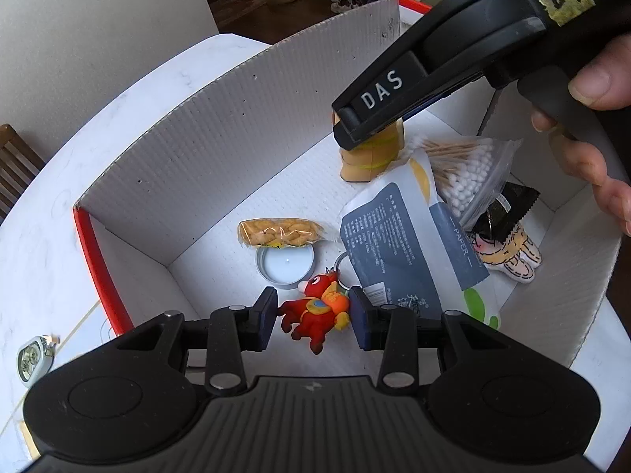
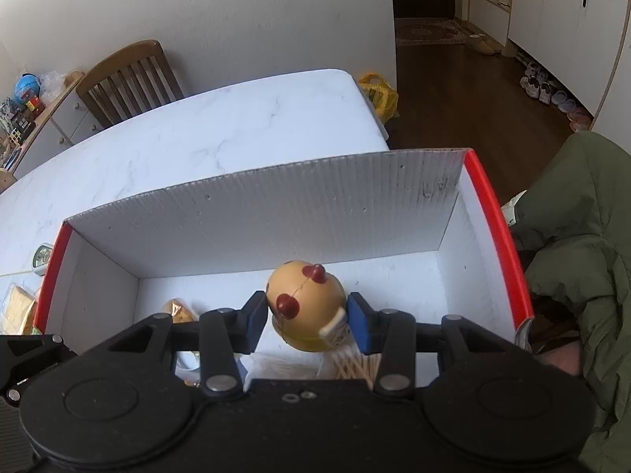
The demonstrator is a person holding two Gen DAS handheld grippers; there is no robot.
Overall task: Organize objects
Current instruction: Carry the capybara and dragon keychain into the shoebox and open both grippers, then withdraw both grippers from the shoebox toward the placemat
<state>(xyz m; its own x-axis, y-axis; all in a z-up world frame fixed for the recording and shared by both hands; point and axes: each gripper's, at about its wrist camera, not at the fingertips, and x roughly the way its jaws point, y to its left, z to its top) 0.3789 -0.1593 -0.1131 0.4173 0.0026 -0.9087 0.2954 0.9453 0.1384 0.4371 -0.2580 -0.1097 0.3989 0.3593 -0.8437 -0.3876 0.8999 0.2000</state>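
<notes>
Left claw (image 1: 311,317) grips the red toy keychain (image 1: 315,311) above the box (image 1: 221,126) floor; right claw (image 2: 303,321) grips the tan mushroom figure (image 2: 305,303) inside it.

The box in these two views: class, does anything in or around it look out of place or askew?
Mostly loose clutter. In the box, the tissue pack lies tilted across the cotton swabs bag, and the snack packet rests partly over the tealight. One small clock sits outside on the table.
</notes>
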